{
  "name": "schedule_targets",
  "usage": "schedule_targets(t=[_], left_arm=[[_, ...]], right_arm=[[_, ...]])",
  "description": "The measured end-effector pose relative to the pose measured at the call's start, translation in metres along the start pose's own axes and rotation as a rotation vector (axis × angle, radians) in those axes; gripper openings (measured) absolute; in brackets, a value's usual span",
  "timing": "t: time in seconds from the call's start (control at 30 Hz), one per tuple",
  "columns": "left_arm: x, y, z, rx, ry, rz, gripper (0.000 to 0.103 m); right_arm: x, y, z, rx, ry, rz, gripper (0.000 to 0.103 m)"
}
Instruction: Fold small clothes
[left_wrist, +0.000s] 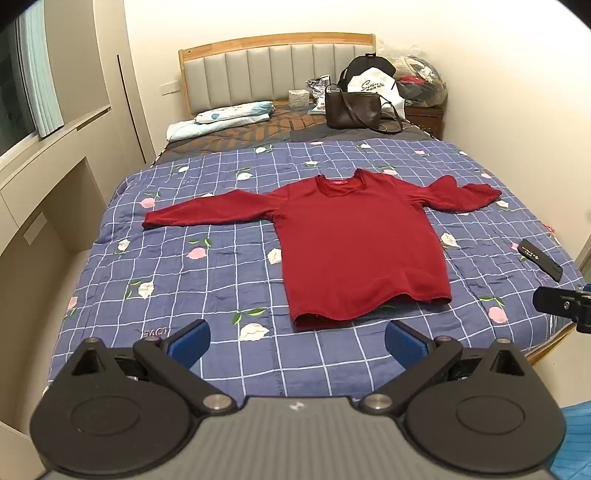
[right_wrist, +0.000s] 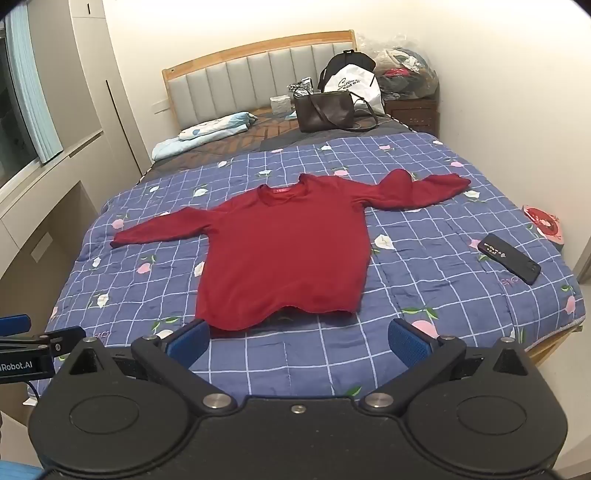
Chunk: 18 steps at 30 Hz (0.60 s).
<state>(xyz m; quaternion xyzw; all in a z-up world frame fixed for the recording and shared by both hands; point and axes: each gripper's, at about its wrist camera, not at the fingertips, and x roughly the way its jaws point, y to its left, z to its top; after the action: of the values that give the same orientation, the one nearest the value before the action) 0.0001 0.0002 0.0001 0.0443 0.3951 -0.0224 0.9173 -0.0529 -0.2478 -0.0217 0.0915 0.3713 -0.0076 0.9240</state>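
The dark red long-sleeved knit top (left_wrist: 354, 243) lies flat, sleeves spread, on the blue checked floral quilt (left_wrist: 207, 280), just ahead of both hand-held grippers. The left hand-held gripper (left_wrist: 297, 343) and right hand-held gripper (right_wrist: 299, 341) stand wide apart, empty. Judged soft, light and limp; best pinched at a cuff or hem corner.

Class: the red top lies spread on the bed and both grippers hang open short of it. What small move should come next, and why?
Probably bring the left gripper to the left sleeve. The red top already lies flat with sleeves out, and both sets of jaws stand open and empty, so folding a sleeve inward seems the natural start.
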Motion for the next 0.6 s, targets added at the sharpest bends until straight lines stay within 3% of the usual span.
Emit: schedule_targets(t=[0.6], left_arm=[[0.0052, 0.0048, 0.0017, -0.002, 0.002, 0.008, 0.103]], right_arm=[[0.0034, 0.0009, 0.0007, 0.002, 0.004, 0.002, 0.103]])
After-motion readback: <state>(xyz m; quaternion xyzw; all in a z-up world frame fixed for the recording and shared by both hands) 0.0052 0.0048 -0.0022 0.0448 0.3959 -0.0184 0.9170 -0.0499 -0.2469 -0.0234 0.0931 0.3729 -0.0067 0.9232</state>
